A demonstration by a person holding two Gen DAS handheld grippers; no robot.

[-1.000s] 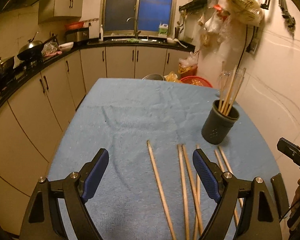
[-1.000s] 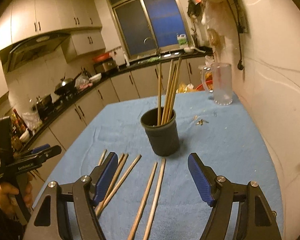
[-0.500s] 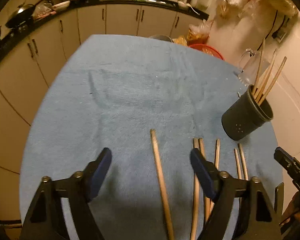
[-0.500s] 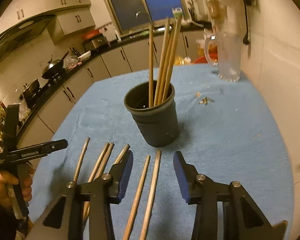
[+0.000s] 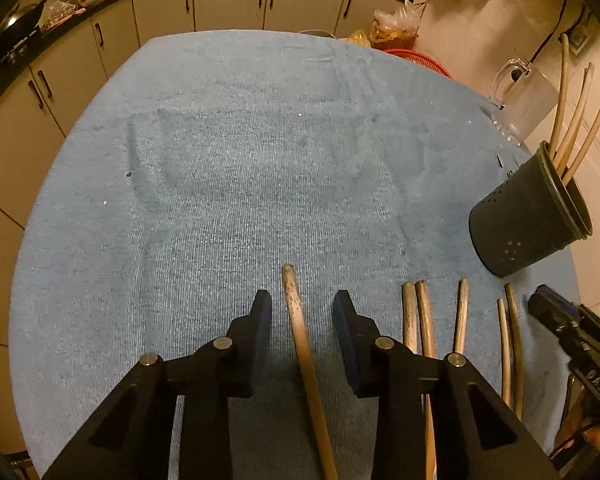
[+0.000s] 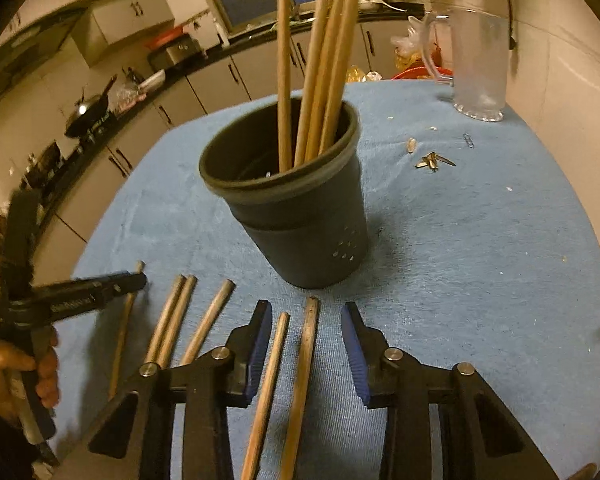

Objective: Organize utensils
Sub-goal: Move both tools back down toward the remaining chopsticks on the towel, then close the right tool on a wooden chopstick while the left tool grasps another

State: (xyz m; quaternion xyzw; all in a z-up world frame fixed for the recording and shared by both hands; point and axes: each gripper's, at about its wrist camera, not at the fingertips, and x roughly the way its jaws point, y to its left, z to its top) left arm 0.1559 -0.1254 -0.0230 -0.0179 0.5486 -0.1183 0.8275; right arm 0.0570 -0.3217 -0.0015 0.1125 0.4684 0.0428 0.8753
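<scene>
Several wooden chopsticks lie on the blue cloth [image 5: 260,152]. My left gripper [image 5: 302,304] is open and low over the cloth, its jaws on either side of the leftmost chopstick [image 5: 300,332] without touching it. My right gripper [image 6: 305,316] is open, its jaws straddling two chopsticks [image 6: 306,344] just in front of the dark holder cup [image 6: 300,220]. The cup stands upright with several chopsticks [image 6: 320,60] in it. The cup also shows in the left wrist view [image 5: 528,220] at the right.
A clear glass pitcher [image 6: 476,60] stands at the far right of the table near the wall. Small metal bits [image 6: 432,160] lie on the cloth beside the cup. Kitchen cabinets [image 5: 228,4] line the far side and left.
Both grippers have dropped down toward the cloth and moved forward. Their jaws have narrowed from wide open around the chopsticks.
</scene>
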